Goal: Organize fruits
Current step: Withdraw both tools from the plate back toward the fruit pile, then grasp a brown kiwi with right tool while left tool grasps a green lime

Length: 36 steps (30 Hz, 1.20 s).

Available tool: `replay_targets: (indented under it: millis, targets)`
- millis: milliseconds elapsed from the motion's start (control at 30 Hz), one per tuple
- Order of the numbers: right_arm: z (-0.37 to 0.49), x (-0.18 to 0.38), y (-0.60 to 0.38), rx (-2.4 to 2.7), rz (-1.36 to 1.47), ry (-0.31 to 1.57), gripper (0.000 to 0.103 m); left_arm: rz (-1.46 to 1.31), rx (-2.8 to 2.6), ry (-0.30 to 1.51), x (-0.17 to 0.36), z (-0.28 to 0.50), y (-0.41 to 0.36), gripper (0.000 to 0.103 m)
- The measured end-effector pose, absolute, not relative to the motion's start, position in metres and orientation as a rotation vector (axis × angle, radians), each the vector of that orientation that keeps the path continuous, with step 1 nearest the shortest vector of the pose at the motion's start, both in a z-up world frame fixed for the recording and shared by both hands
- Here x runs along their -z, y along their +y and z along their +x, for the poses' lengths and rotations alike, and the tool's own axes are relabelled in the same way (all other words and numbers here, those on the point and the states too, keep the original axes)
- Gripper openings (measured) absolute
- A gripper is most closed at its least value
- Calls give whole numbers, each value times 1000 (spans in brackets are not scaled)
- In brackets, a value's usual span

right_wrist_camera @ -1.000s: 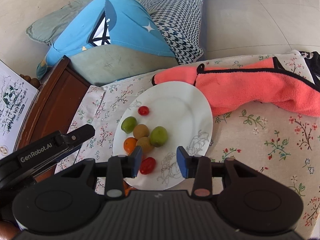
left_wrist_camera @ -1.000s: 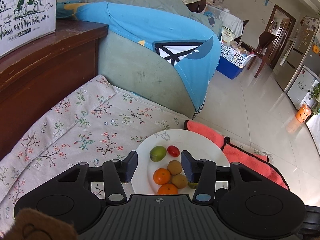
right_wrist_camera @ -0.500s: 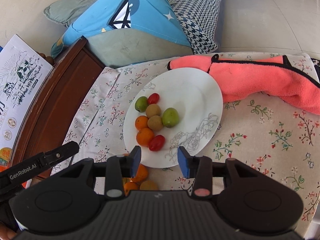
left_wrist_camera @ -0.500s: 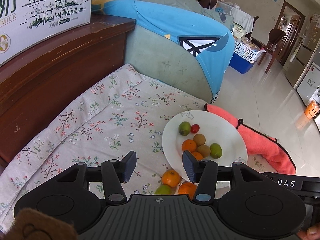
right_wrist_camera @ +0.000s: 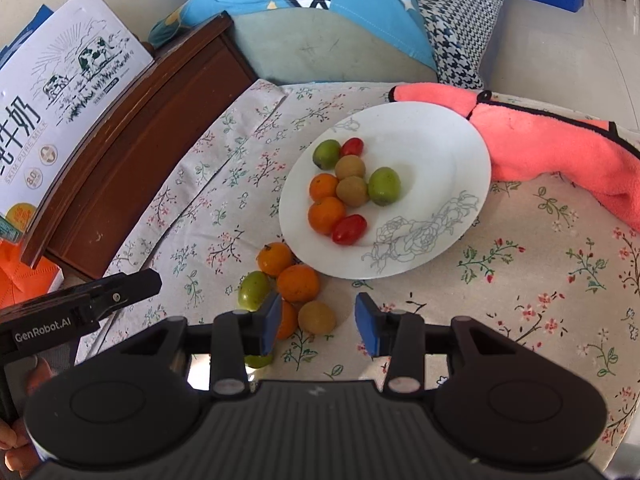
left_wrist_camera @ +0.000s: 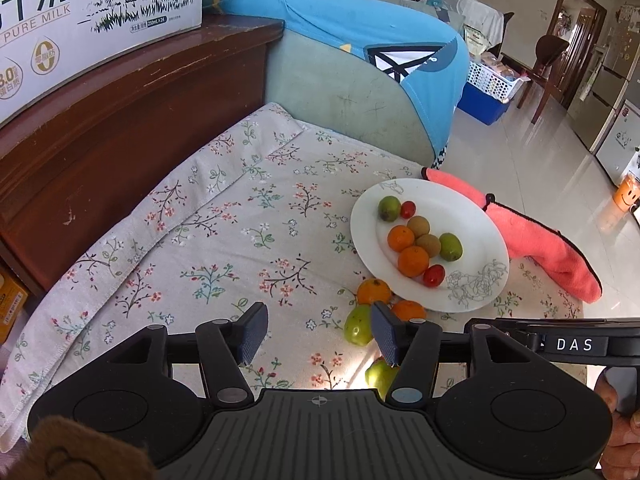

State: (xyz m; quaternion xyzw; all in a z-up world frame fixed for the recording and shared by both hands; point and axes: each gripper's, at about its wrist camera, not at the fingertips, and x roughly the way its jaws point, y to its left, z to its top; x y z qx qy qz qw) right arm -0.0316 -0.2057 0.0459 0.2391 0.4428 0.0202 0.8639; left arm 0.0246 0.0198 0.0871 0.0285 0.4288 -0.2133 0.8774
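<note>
Fruits (right_wrist_camera: pixel 344 188) lie on a white plate (right_wrist_camera: pixel 440 152), more loose beside it on a floral cloth (left_wrist_camera: pixel 224 240) by a pink towel (right_wrist_camera: pixel 560 152), wooden cabinet (left_wrist_camera: pixel 120 120), sofa (left_wrist_camera: pixel 340 92) and tiled floor (left_wrist_camera: pixel 540 148); the left gripper (left_wrist_camera: pixel 318 334), just widened, and right gripper (right_wrist_camera: pixel 316 322) stand apart, empty.

The left gripper's right finger (left_wrist_camera: pixel 385 334) is covering part of a green fruit (left_wrist_camera: pixel 380 374) at five o'clock. The right gripper's left finger (right_wrist_camera: pixel 269 322) is hiding half an orange (right_wrist_camera: pixel 289 320). The milk carton (right_wrist_camera: pixel 52 92) is running off the frame's edge at nine o'clock.
</note>
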Motion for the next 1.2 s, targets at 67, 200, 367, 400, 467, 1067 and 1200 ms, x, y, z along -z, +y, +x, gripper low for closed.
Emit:
replay_targets:
  millis: [67,200,367,400,467,1067,1200]
  targets:
    - [-30,-44,-199,-59,465,939,42,78,454,911,-81,22,20,55]
    - [-27,-40,-187,-75,392,953,42,116,471,936,-73,16,16,56]
    - [-22,-33,-176,-62,305,976,42,158,473,959,-64,12,13,56]
    - [-21,-31,-175,-59,292,979,42,162,473,966,-63,12,13,56]
    - [-18,-28,-172,-54,268,987,42,171,471,982,-59,12,14,56]
    - [-8,-10,-157,-66,173,991,27,238,509,1016,-40,4,4,56]
    - [-10,-13,-159,-77,187,990,27,246,541,1020,-34,2,-4,56]
